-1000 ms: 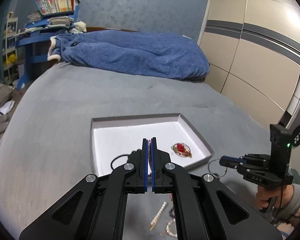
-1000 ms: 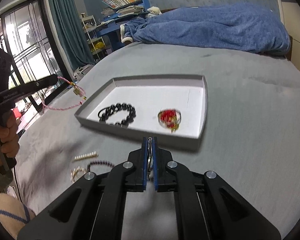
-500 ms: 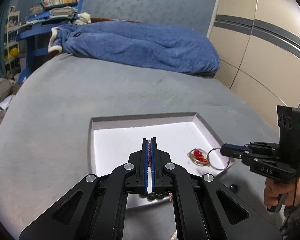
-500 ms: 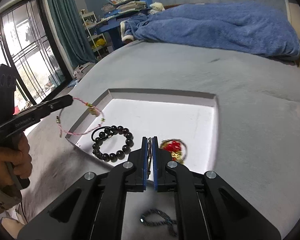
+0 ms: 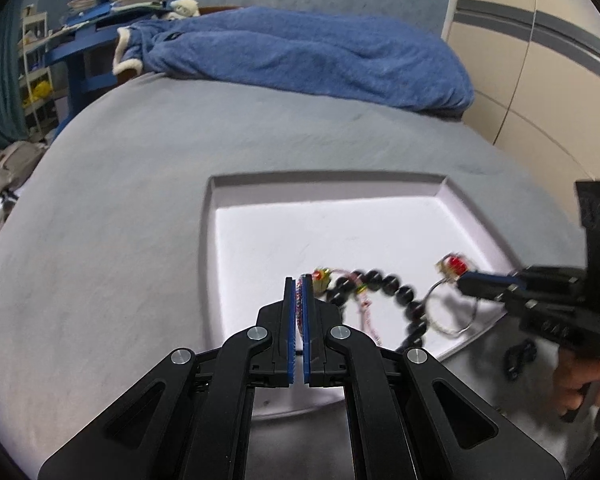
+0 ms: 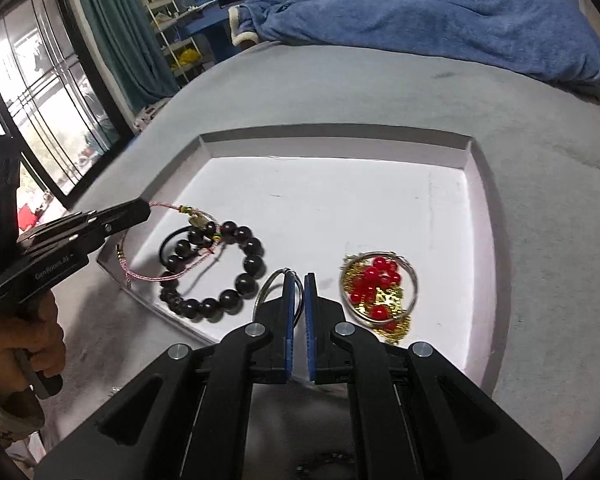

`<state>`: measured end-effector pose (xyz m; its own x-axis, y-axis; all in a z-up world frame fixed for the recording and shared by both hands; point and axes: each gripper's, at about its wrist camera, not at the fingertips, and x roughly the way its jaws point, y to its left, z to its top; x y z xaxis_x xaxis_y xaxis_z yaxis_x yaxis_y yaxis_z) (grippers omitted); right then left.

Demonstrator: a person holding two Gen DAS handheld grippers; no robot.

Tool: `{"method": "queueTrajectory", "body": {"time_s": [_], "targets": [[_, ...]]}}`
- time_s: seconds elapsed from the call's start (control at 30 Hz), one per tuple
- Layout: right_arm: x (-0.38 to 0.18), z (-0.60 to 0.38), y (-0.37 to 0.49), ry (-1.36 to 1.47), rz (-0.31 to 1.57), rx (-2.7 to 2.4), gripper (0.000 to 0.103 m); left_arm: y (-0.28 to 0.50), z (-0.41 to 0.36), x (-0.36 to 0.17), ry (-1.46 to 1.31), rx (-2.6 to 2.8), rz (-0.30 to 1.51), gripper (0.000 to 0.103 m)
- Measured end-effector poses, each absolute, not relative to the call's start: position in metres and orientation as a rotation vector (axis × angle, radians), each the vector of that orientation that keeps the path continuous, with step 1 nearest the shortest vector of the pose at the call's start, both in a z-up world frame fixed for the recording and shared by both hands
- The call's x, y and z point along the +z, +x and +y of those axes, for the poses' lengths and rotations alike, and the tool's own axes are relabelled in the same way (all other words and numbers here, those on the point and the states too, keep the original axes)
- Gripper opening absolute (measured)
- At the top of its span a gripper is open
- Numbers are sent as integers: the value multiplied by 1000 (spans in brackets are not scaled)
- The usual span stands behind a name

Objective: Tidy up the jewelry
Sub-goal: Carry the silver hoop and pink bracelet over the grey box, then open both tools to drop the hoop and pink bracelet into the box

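A white tray [image 5: 452,196] lies on the grey bed. In it are a black bead bracelet [image 6: 220,272] and a red-bead and gold piece [image 6: 376,292]. My left gripper [image 5: 299,284] is shut on a pink string bracelet [image 5: 365,312], whose loop hangs over the black beads [image 5: 384,280] at the tray's near left corner. The right wrist view shows the left gripper [image 6: 144,208] with that string [image 6: 172,276]. My right gripper [image 6: 299,280] is shut on a thin silver ring [image 6: 265,288] just above the tray floor, between the beads and the red piece. It also shows as the right gripper [image 5: 462,280] with the silver ring [image 5: 452,332].
A rumpled blue blanket [image 5: 308,56] lies across the far end of the bed. A small dark cord piece [image 5: 520,356] rests on the bed beside the tray's near edge. Cream wardrobe doors [image 5: 540,80] stand to the right, a window and curtain [image 6: 100,40] to the left.
Both grippers have come forward and down over the tray. The pink string now drapes across the black beads, and the silver ring has moved from outside the tray to inside it.
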<state>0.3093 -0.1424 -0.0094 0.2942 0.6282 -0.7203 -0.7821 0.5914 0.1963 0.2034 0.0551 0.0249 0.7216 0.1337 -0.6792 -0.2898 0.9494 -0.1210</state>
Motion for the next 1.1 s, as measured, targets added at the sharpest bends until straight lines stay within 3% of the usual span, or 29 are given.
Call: {"method": "queueTrajectory", "body": {"time_s": [0.07,0.1,0.17,0.2,0.3,0.4,0.53,1.1], "targets": [[-7,-145,307,-218,846,941,14,203,56,18,-224,237,758,3],[-6,-146,306,-221,838,937,27,202,56,16,-221,239,764,7],[-3,-149,303,-223,820,935,40,198,53,14,-213,238,765,20],[-2,-150,302,-228,814,933,41,194,52,15,-213,231,754,26],[2,-151,298,-245,793,933,41,187,47,16,-203,223,742,28],[9,-157,291,-234,763,938,41,176,39,21,-175,227,711,55],[15,-178,279,-215,716,932,43,157,29,30,-154,207,662,70],[-29,-278,261,-74,799,772,46,109,-3,3,-161,115,696,71]]}}
